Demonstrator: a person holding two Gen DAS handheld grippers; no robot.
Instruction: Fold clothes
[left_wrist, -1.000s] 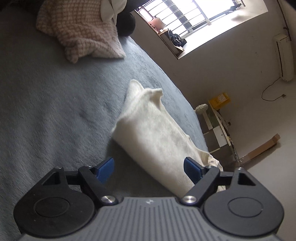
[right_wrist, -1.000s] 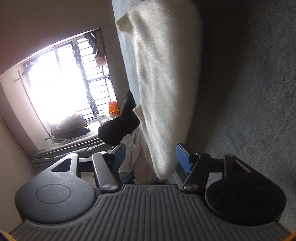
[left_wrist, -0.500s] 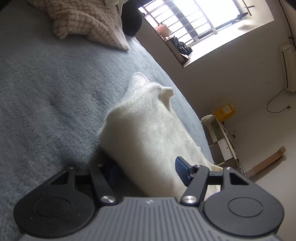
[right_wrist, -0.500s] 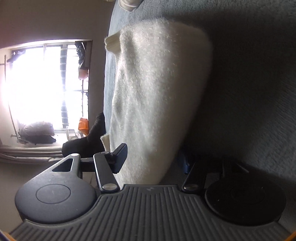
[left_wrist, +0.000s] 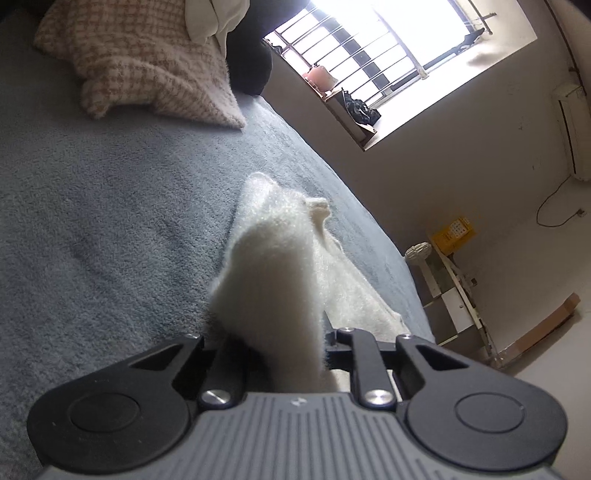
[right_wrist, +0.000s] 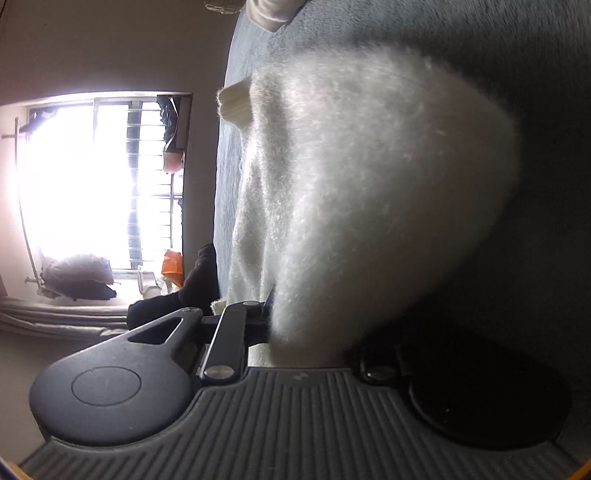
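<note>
Left wrist view showed the left tool (left_wrist: 275, 343) clenched on the white garment (left_wrist: 280, 266); the right tool (right_wrist: 306, 325) likewise, apparently. Mid-fold: carry the gripped edge across evenly.

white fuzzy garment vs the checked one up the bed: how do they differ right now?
The white garment is plain cream; the checked garment has a pink-brown houndstooth pattern. The white one is gripped by the left gripper and right gripper; the checked one lies untouched and crumpled. Both are fuzzy knits on the grey blanket.
</note>
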